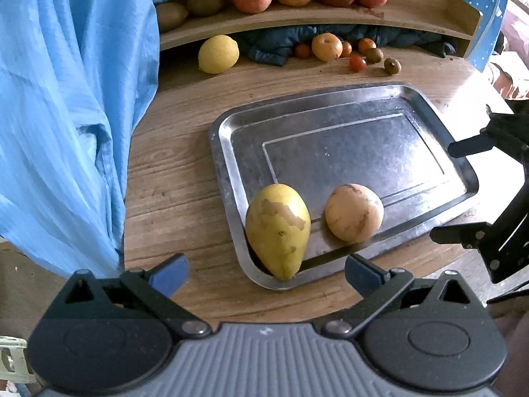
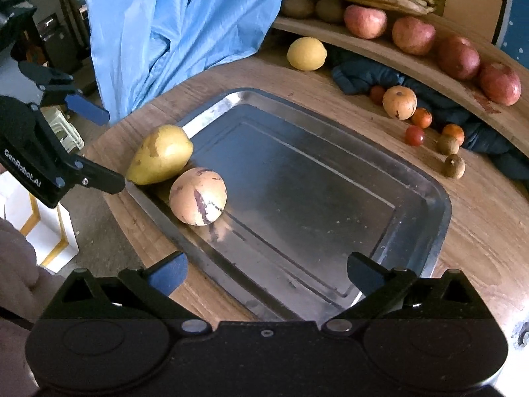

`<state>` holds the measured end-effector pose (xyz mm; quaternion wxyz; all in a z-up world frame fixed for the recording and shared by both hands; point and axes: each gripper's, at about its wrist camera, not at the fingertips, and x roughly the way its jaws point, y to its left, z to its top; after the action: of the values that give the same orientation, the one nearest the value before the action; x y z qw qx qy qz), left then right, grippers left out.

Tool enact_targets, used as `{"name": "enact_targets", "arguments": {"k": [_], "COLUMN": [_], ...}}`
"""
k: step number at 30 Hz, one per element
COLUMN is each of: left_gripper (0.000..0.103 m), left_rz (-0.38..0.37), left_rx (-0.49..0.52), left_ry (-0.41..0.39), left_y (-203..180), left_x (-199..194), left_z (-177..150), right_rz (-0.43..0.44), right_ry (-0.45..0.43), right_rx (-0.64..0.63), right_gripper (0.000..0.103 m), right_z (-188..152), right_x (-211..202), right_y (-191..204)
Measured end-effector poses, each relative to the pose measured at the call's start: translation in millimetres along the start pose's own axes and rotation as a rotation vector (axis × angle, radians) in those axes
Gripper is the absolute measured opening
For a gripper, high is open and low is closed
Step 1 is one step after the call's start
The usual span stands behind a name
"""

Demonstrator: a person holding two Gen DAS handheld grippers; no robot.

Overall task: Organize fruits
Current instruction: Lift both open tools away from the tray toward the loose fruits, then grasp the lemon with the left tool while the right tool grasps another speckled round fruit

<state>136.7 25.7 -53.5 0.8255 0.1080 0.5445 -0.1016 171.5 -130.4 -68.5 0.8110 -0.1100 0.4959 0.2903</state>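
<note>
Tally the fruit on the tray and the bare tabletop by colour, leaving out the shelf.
Yellow: 2, the lemon and the pear-shaped fruit
Tan round fruits: 2
Small red fruits: 2
Small orange fruits: 2
Small brown-green fruits: 2
Total: 10

Dim, soft daylight; fisheye-bent edges; dull glare on the tray (image 1: 228, 139).

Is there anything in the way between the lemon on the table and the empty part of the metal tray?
Nothing visible. Bare wooden table lies between the lemon and the tray; the blue cloth sits off to the side.
</note>
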Motion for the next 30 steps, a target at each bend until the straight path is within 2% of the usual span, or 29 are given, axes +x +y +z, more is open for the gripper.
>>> {"name": "enact_targets", "arguments": {"k": [5, 14, 22, 30], "left_gripper": [0.103, 0.103, 0.103, 0.103], "left_rz": [-0.003, -0.025, -0.064, -0.062], "left_rx": [0.011, 0.031, 0.005, 0.001], "left_ry": [0.01, -0.04, -0.074, -0.09], "left_y": [5.1, 28.0, 47.9, 57.1], "left_x": [6.0, 12.9, 27.8, 46.3], "left_z": [11.3, 51.6, 88.0, 116.5], "right_rz": [-0.018, -0.081, -0.155, -0.211], "right_ry": [0.0, 0.017, 0.022, 0.034], "right_rx": [0.013, 0.054, 0.112, 0.118], "right_gripper": [0.102, 0.102, 0.102, 0.102], "right_z": [1.4, 19.4, 34.7, 51.8], "right_x": [-0.2, 3.2, 5.5, 14.5], "right_y": [-3.2, -28.5, -58.3, -73.3]}}
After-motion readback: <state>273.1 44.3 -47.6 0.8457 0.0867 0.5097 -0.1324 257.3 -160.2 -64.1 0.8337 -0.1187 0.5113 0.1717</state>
